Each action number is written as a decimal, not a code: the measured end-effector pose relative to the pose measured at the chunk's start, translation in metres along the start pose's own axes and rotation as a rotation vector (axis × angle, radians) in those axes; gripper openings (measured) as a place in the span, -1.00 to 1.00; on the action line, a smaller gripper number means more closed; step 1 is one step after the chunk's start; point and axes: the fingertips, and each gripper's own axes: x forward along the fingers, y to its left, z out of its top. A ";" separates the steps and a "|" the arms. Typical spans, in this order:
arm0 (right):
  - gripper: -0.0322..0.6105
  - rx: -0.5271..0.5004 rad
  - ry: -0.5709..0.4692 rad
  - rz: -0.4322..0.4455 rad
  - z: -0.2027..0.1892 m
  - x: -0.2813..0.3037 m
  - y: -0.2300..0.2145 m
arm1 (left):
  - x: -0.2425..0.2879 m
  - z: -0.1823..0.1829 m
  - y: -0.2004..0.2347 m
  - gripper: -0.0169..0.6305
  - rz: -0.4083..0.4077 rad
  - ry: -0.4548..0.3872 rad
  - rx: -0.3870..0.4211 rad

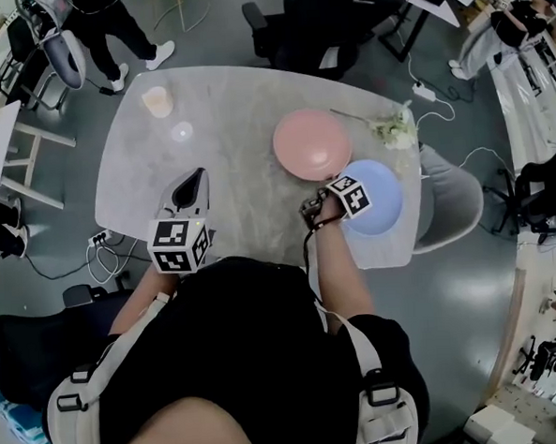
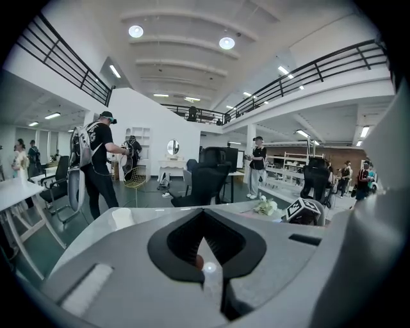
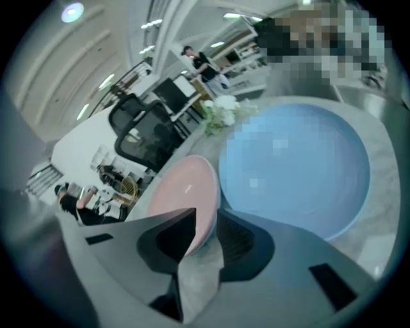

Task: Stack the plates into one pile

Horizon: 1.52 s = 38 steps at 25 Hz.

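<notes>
Broadly, the head view is filled by a pale grey table (image 1: 242, 96), a slab with a faint marbled grain and well-rounded corners, standing on a dark, glossy floor (image 1: 200, 24). A smooth grey shell chair (image 1: 451, 206) curves against its right edge.

Both plates lie at centre right of that view. The blue plate (image 1: 383, 217) sits by the table's lower right edge; it is round, matt and shallow, and the right gripper's cube covers its upper left part. The pink plate (image 1: 311, 144) lies up and to the left of it, just beside it. It is much the same size, with a soft sheen and a gently raised rim. Whether the two rims touch cannot be told.

The left gripper (image 1: 198, 177) lies low over the table at lower left, a grey wedge tapering to a dark point. In the left gripper view its jaws are together at the tips, with nothing between them.

The right gripper (image 1: 336, 180) reaches in from below, between the two plates. In the right gripper view its ribbed dark jaws stand partly apart. The pink plate's thin near rim sits in the gap, and the pads do not appear to press on it.

A cream cup (image 1: 157, 102), squat and round, stands at the table's upper left, with a small clear round thing (image 1: 181, 132) just below it. A sprig of white flowers (image 1: 394, 128) lies by the right edge, its thin stem running toward the pink plate.
</notes>
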 end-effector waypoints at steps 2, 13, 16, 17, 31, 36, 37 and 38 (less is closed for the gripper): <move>-0.64 -0.211 -0.082 0.068 0.008 -0.028 0.030 | 0.004 0.000 -0.005 -0.93 -0.023 -0.003 0.002; -0.87 -0.862 -0.684 0.413 0.055 -0.217 0.177 | 0.028 0.026 -0.049 -0.93 -0.163 -0.061 0.024; -0.87 -0.951 -0.801 0.393 0.056 -0.255 0.189 | 0.025 0.035 -0.058 -0.93 -0.188 -0.083 0.032; -0.87 -0.961 -0.829 0.399 0.056 -0.265 0.195 | 0.026 0.042 -0.059 -0.93 -0.193 -0.097 0.033; -0.87 -0.988 -0.788 0.436 0.005 -0.277 0.219 | 0.005 0.034 -0.024 -0.93 -0.183 -0.116 0.003; -0.87 -1.009 -0.800 0.421 -0.020 -0.284 0.237 | -0.010 0.026 -0.002 -0.93 -0.207 -0.105 -0.012; -0.87 -1.008 -0.801 0.411 -0.024 -0.286 0.238 | -0.012 0.024 0.000 -0.93 -0.218 -0.101 -0.018; -0.87 -1.005 -0.805 0.398 -0.026 -0.287 0.239 | -0.013 0.022 0.003 -0.93 -0.229 -0.098 -0.021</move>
